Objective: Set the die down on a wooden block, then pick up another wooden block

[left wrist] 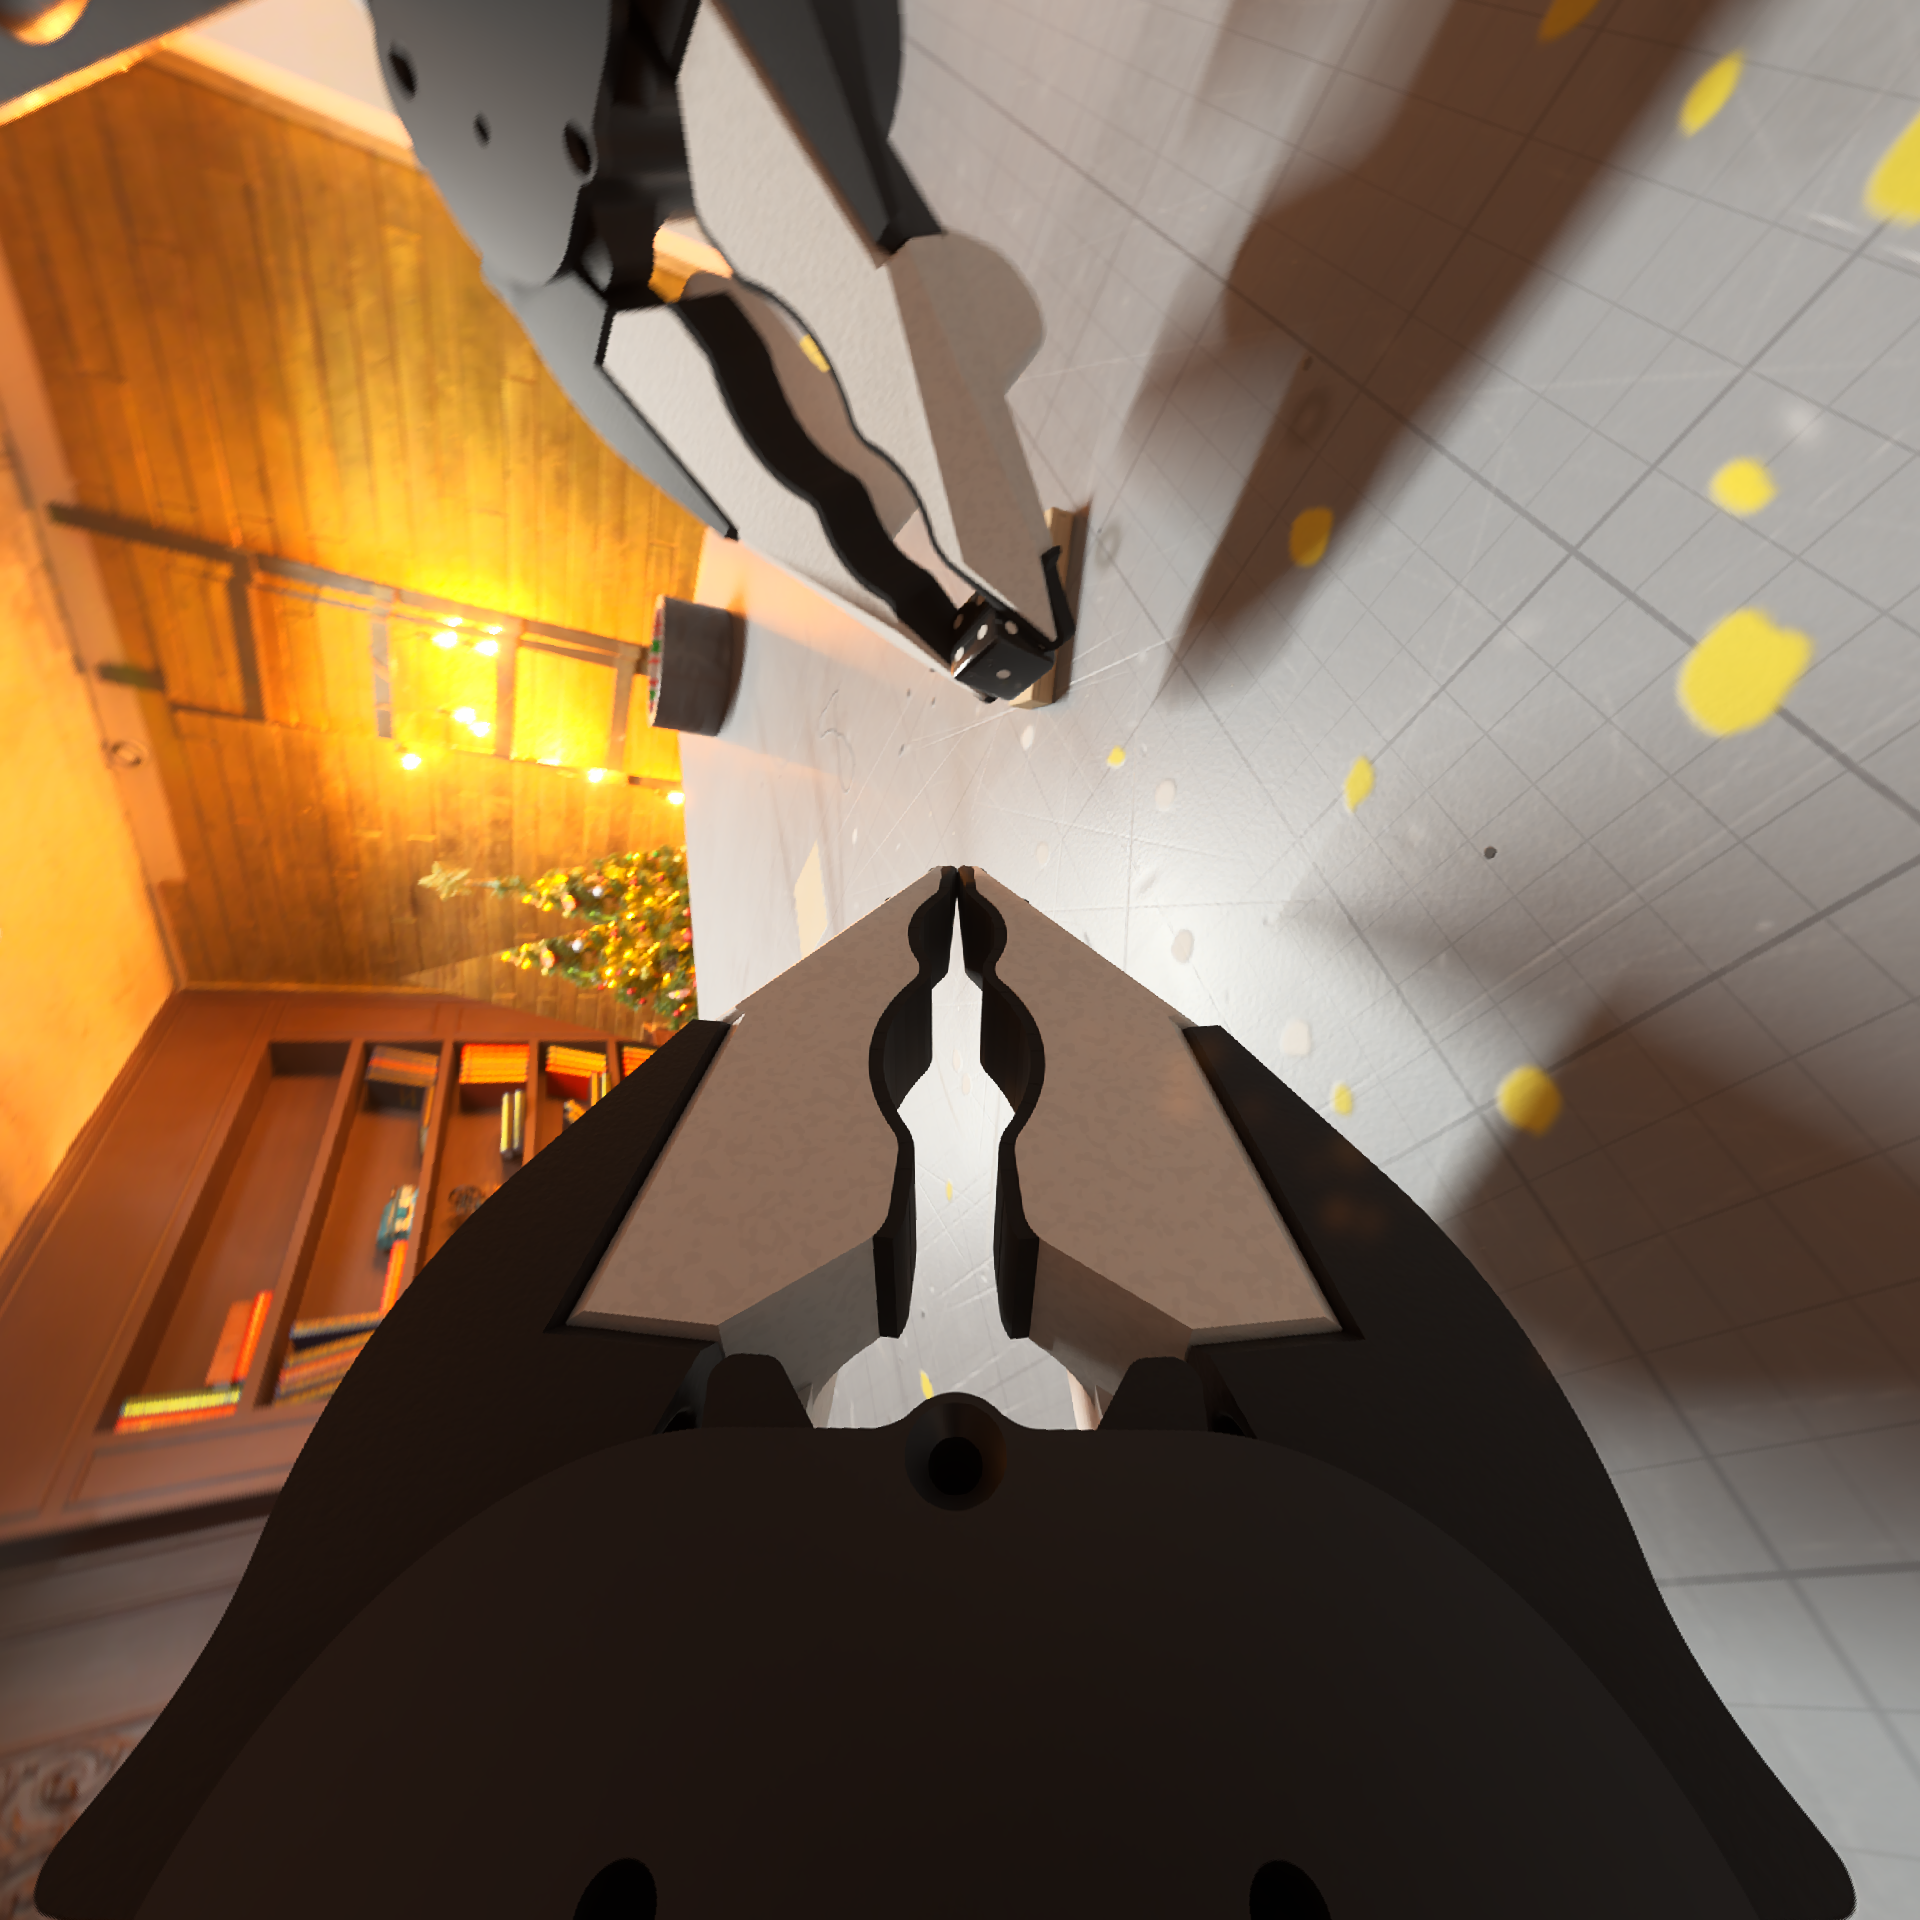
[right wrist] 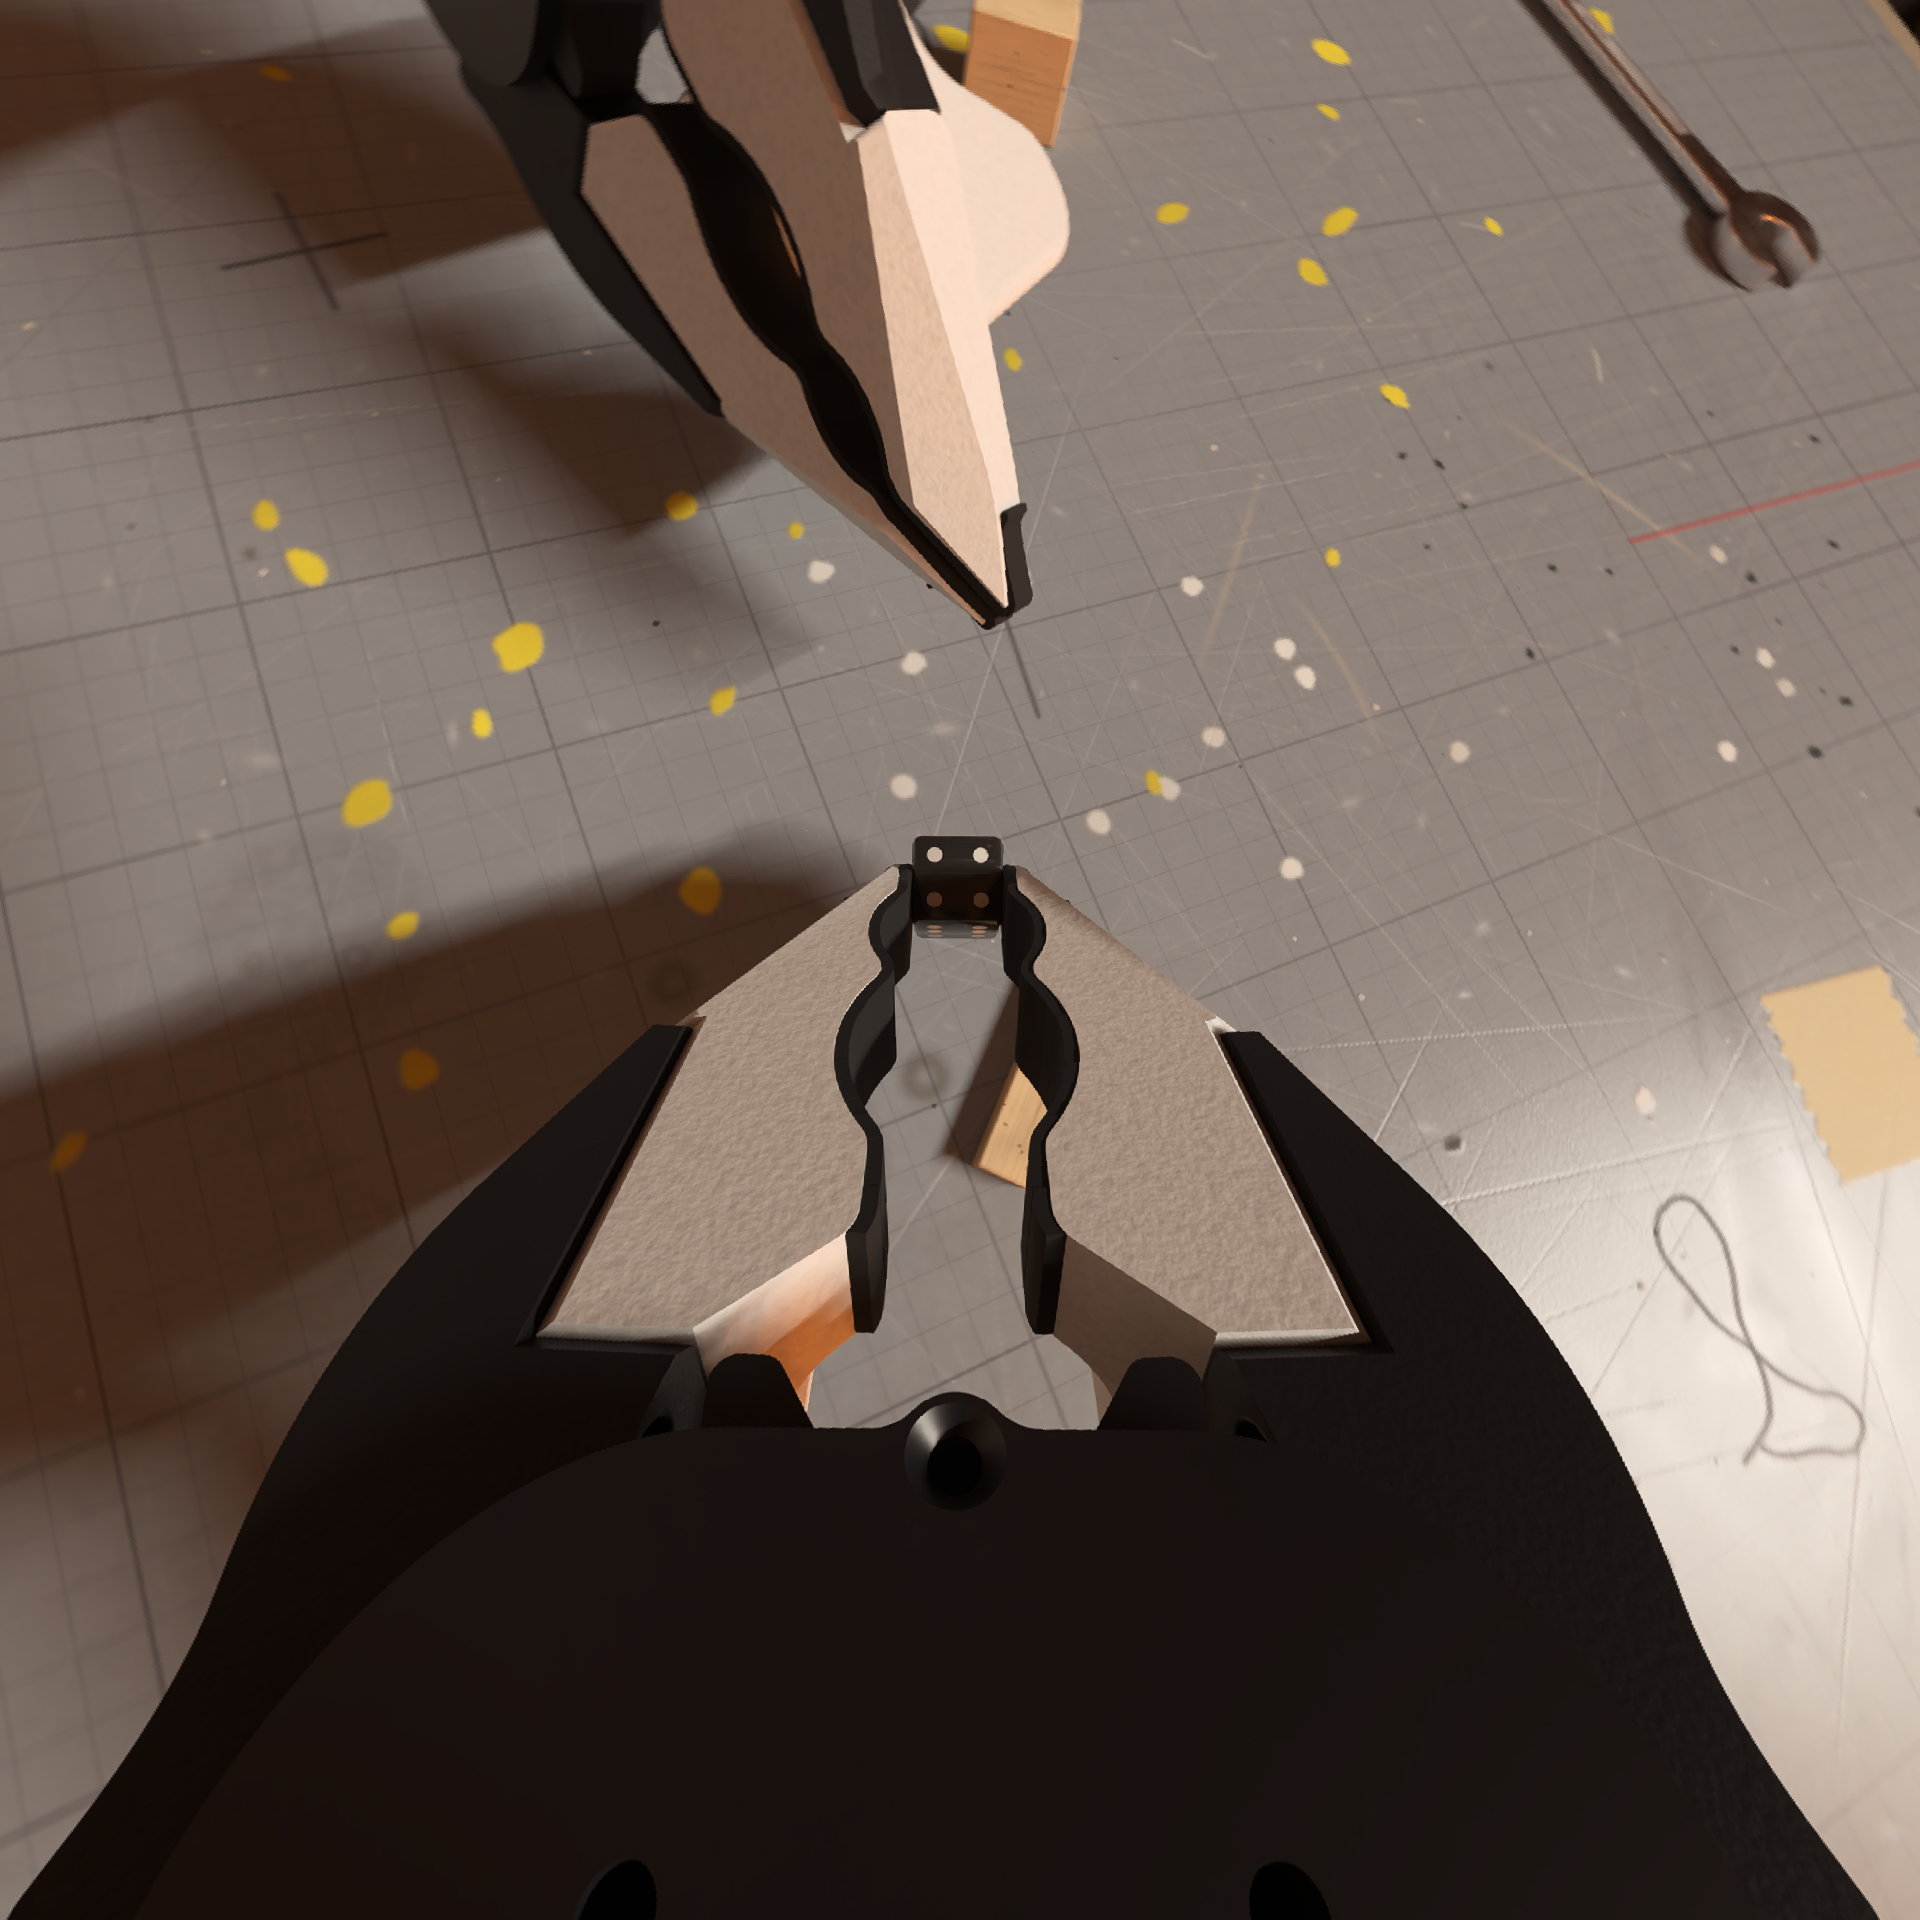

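Item one, the right tool (right wrist: 956, 883): we record its two fingers pinching the black die (right wrist: 957, 881) with pale pips at their very tips, the die sitting squarely between the pads and protruding a little beyond them. In the left wrist view the same right tool (left wrist: 1003, 649) reaches down from above, the die (left wrist: 989, 649) at its tips and just in front of a wooden block (left wrist: 1051, 613) that lies on the tabletop; whether die and block touch we cannot tell. In the right wrist view, that wooden block (right wrist: 1010, 1130) shows below and behind the pinched die, partly hidden by the fingers. Item two, the left tool (left wrist: 956, 878): its fingertips are pressed together with nothing between them, hanging above the grey gridded tabletop (left wrist: 1558, 831); the right wrist view shows it (right wrist: 995, 608) beyond the die, apart from it. Item three, a second wooden block (right wrist: 1023, 73) at the far edge behind the left tool. Sundries: a wrench (right wrist: 1704, 177), a tan paper scrap (right wrist: 1844, 1070), a looped string (right wrist: 1756, 1351), a dark cylinder (left wrist: 694, 663), and yellow paint spots (right wrist: 516, 646).
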